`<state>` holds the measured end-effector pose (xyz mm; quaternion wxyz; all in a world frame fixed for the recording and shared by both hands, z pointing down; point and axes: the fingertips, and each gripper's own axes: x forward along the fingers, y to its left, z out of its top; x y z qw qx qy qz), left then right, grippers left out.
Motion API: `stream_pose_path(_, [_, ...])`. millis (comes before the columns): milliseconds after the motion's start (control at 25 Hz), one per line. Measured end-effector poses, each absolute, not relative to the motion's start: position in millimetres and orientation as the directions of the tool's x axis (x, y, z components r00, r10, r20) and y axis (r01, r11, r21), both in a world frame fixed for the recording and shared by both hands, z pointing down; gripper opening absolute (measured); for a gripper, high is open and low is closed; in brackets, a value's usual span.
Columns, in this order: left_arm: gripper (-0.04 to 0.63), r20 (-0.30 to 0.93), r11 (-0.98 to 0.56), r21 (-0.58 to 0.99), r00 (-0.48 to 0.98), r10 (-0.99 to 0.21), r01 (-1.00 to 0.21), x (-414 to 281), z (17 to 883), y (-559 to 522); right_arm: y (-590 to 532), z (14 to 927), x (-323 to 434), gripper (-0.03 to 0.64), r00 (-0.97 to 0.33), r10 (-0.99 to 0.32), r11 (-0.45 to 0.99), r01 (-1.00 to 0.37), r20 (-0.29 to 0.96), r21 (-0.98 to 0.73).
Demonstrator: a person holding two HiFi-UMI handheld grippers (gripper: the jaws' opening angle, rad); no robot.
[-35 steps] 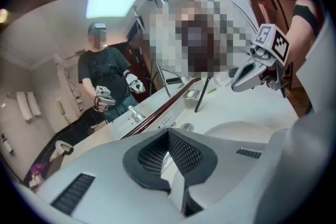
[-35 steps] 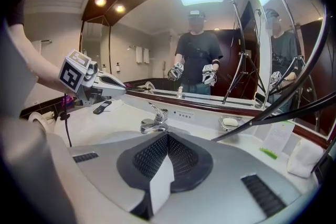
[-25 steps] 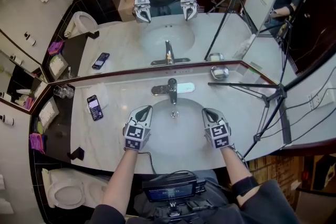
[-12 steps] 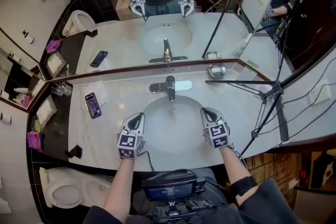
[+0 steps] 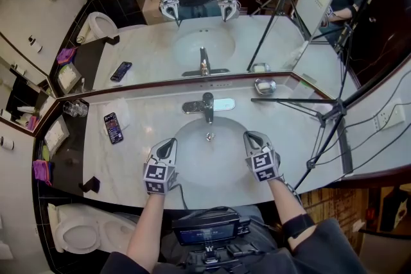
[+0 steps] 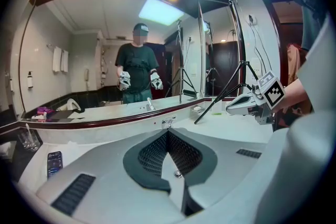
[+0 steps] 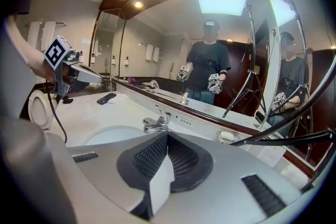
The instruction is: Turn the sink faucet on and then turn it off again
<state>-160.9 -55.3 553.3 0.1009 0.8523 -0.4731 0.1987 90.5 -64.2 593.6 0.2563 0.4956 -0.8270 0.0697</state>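
As a phone (image 5: 113, 128) lies left of the faucet (image 5: 207, 106), a tripod (image 5: 336, 113) stands right.

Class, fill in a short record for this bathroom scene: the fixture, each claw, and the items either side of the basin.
Faucet: at the back of the sink, untouched; no stream visible
Left claw: shut, empty, over the sink's left rim
Right claw: shut, empty, over the right rim
Left of sink: phone, drinking glasses
Right of sink: soap dish, tripod
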Motion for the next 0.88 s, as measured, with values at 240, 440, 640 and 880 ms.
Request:
stream_pose_path(240, [0.002,0.438,-0.512,-0.038,0.446,-0.781,-0.858,-163.9,557.3,-70.1,-93.8,596.0,79.4,0.029,-0.368,-0.783,0.554,-0.780,0.502,0.291])
stream_pose_path(440, [0.003,0.444,-0.505,-0.055,0.432,-0.785,-0.861,-168.9,557.4,-84.4,-127.6,605.2,58.0,0.096,-0.407,-0.757,0.624,-0.684,0.512,0.379])
stream_pose_path(640, [0.003,0.449,-0.495,-0.068,0.416,-0.790,-0.866,-171.7,558.9,-100.4,-164.0,613.8,39.4,0.170,-0.408,-0.749,0.653,-0.592,0.523,0.472])
stream_pose_path(880, [0.003,0.457,-0.515,-0.077,0.429,-0.779,-0.854,-162.7,562.8,-116.7,-199.1,634.2,13.6,0.198,-0.422,-0.715,0.699,-0.422,0.557,0.578])
